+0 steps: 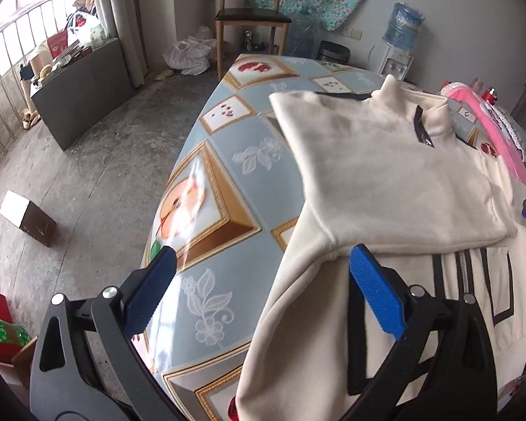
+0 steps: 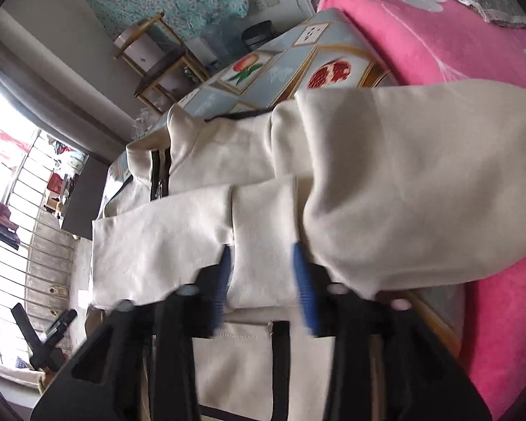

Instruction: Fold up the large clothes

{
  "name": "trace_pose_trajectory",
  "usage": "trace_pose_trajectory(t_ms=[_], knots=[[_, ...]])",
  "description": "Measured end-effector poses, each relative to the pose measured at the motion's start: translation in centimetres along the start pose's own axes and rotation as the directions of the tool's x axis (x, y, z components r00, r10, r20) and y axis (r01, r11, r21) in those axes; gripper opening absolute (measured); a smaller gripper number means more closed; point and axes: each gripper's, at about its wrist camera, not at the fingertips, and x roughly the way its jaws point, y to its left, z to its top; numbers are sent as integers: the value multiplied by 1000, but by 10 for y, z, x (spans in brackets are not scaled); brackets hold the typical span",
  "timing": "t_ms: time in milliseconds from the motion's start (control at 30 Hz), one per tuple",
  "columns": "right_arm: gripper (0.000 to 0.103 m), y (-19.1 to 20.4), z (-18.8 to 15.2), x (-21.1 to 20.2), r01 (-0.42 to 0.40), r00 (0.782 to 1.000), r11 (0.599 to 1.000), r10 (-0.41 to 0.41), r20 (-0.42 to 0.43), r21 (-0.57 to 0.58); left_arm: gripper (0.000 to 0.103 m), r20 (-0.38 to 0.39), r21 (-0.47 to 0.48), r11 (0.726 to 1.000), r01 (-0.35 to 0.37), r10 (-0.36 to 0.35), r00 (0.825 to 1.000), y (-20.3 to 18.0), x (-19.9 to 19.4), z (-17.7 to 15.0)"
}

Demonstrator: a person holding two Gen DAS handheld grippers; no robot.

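a surface (image 1: 228, 182) under a fruit-print cloth carries a cream jacket (image 1: 385, 175), beside a pink blanket (image 2: 420, 45).

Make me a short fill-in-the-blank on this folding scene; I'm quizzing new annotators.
1. The cream jacket lies on a table covered by a cloth printed with framed ____.
2. The jaws of the left gripper stand ____, with nothing between them.
3. To one side of the jacket lies a ____ blanket with white flowers.
4. Past the table's far end stands a wooden ____.

Missing words: fruit; open; pink; chair
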Motion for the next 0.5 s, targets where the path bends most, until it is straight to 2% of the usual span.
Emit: trace_pose_trajectory(t_ms=[133, 233, 333, 433, 500], knots=[[46, 33, -12, 24, 23, 999, 992, -26, -26, -124, 96, -10, 22, 999, 27, -27, 1000, -22, 10, 16], [46, 61, -23, 48, 108, 992, 959, -119, -27, -263, 96, -36, 56, 997, 57, -55, 998, -44, 23, 27], [46, 65, -29, 63, 178, 979, 933, -201, -42, -313, 96, -71, 85, 993, 79, -73, 995, -67, 40, 33], [47, 55, -30, 36, 135, 989, 951, -147, -23, -280, 96, -127, 103, 991, 81, -68, 990, -87, 58, 35], [65, 39, -28, 8, 92, 996, 970, -92, 9, -226, 96, -139, 118, 990, 82, -65, 988, -99, 66, 33]])
